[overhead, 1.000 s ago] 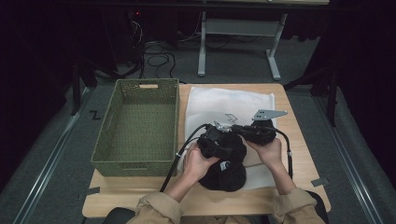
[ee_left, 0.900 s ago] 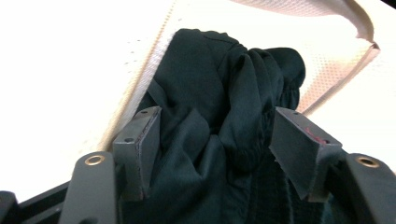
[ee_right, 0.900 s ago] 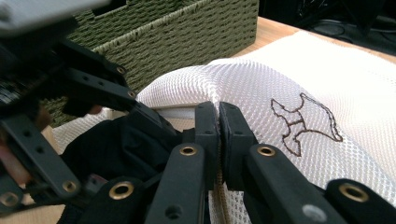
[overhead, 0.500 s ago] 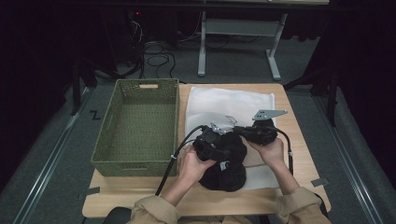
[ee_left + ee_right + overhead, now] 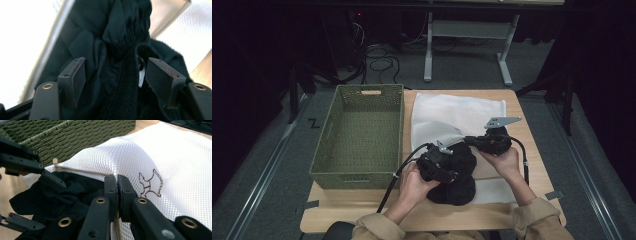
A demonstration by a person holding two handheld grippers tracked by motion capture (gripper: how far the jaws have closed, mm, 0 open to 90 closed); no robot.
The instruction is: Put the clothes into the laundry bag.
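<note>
At the near edge of a wooden table (image 5: pixel 362 207), a person in tan sleeves works a bundle of black clothing (image 5: pixel 457 175) toward a white mesh laundry bag (image 5: pixel 452 112), a hand-held gripper in each hand. The left gripper (image 5: pixel 447 155) sits on top of the black clothing, its cable looping back toward the person's left hand (image 5: pixel 414 185). In the left gripper view its two black jaws stand apart, with folds of the dark fabric (image 5: pixel 117 50) bunched in the gap between them; the pads (image 5: pixel 77 75) lie at the sides of the cloth rather than pinching it. Just beyond that gripper's jaws the pale mesh of the bag (image 5: pixel 180 27) and a strip of bare tabletop show. The right gripper (image 5: pixel 468 141), held in the person's right hand (image 5: pixel 504 162), lies just to the right of the left one, pointing toward it. In the right gripper view its jaws are pressed together on the zippered edge of the bag (image 5: pixel 162 157), holding up the mesh lip. Below and to the left of those closed jaws the black clothing (image 5: pixel 57 195) lies at the bag's mouth, with the left gripper's open jaws over it. To the right of the jaws a small brown outline figure (image 5: pixel 150 182) is stitched on the mesh. Farther off, beyond the left gripper and to its left, a green woven basket (image 5: pixel 357 170) stands beside the bag.
</note>
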